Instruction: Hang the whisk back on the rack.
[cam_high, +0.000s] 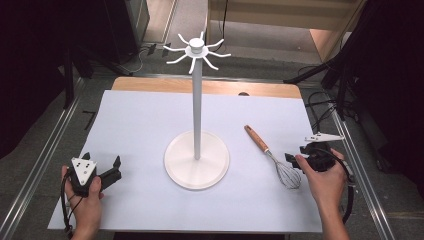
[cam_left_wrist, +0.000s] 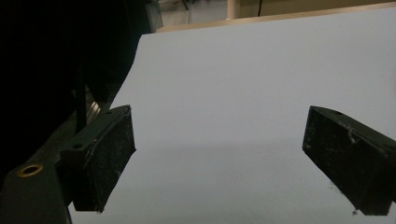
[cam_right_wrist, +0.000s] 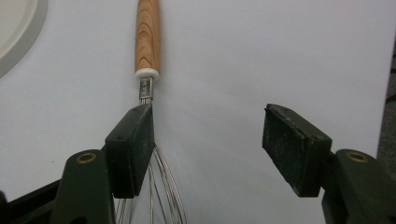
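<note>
A whisk (cam_high: 270, 153) with a wooden handle (cam_right_wrist: 147, 37) lies on the white mat (cam_high: 140, 125), right of a white hook stand (cam_high: 197, 110). The stand has a round base (cam_high: 180, 170) and several hooks at its top (cam_high: 197, 50). My right gripper (cam_high: 296, 154) sits at the wire end of the whisk, held by a hand. In the right gripper view it (cam_right_wrist: 209, 126) is open; the whisk's wires (cam_right_wrist: 163, 186) run just inside its left jaw and no pad presses on them. My left gripper (cam_high: 102, 159) rests at the mat's front left, open over bare mat (cam_left_wrist: 217, 135).
The mat covers most of a wooden table (cam_high: 210, 87). Metal rails (cam_high: 45, 155) run along both sides of the table. Dark stands and cables (cam_high: 330, 100) crowd the floor beyond the right edge. A corner of the stand's base (cam_right_wrist: 18, 32) lies at the upper left of the right gripper view.
</note>
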